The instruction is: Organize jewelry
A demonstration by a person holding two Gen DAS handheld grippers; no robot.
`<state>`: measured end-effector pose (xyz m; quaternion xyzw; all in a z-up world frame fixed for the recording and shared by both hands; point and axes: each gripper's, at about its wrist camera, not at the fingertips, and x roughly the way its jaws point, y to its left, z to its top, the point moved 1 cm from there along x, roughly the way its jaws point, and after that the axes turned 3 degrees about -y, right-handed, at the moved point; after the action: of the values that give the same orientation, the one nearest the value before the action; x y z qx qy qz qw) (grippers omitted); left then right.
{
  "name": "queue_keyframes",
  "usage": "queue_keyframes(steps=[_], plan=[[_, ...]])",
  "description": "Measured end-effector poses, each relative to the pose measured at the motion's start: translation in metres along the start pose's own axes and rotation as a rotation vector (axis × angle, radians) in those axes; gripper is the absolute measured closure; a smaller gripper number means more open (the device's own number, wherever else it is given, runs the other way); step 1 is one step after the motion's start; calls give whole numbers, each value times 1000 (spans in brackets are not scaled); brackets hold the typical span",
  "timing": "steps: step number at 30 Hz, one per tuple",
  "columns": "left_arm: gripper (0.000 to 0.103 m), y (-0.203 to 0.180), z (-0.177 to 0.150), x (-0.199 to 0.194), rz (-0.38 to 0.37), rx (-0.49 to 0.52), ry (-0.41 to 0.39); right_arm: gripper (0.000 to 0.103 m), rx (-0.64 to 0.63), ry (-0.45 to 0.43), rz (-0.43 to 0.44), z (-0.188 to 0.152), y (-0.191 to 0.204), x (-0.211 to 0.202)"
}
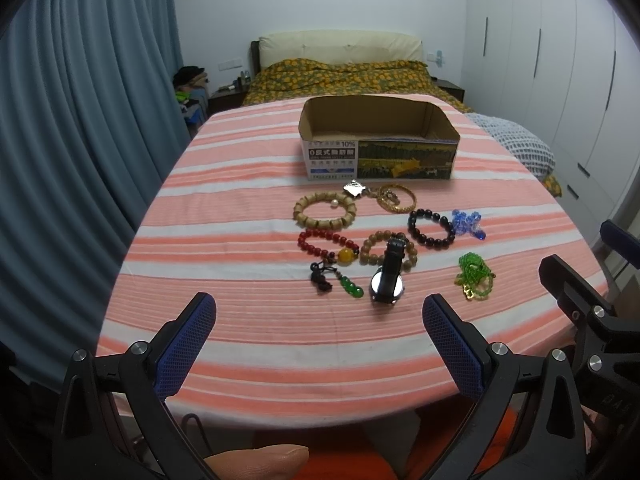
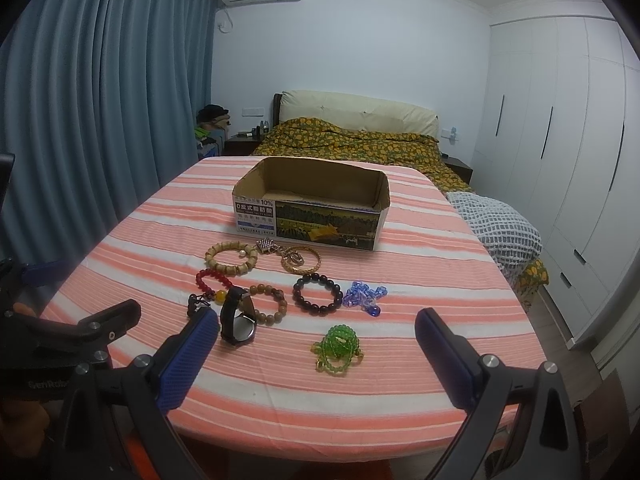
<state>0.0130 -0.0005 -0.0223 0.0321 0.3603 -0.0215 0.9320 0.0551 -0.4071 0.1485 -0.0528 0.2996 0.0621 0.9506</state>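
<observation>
Both grippers' ribbed blue fingers point(image 1: 200, 320) point(image 2: 436, 340) gape over round beaded bracelets point(image 1: 324, 212)

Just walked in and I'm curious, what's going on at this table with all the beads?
A person holds two grippers, left gripper and right gripper, both open and empty above the near edge of the striped table. Bracelets, a watch and a green bead string lie loose on the cloth. The cardboard box behind them looks empty; nothing sorted yet.

Left gripper point(image 1: 319, 332) wide open, empty. Right gripper point(image 2: 317, 346) wide open, empty. Both held level, side by side.
</observation>
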Motion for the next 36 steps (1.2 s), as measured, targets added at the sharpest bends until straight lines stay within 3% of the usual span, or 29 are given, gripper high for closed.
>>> queue_keyframes(steps=[36], plan=[[0, -6, -2, 7, -2, 38, 14, 2, 31, 16, -23, -4, -9, 7]])
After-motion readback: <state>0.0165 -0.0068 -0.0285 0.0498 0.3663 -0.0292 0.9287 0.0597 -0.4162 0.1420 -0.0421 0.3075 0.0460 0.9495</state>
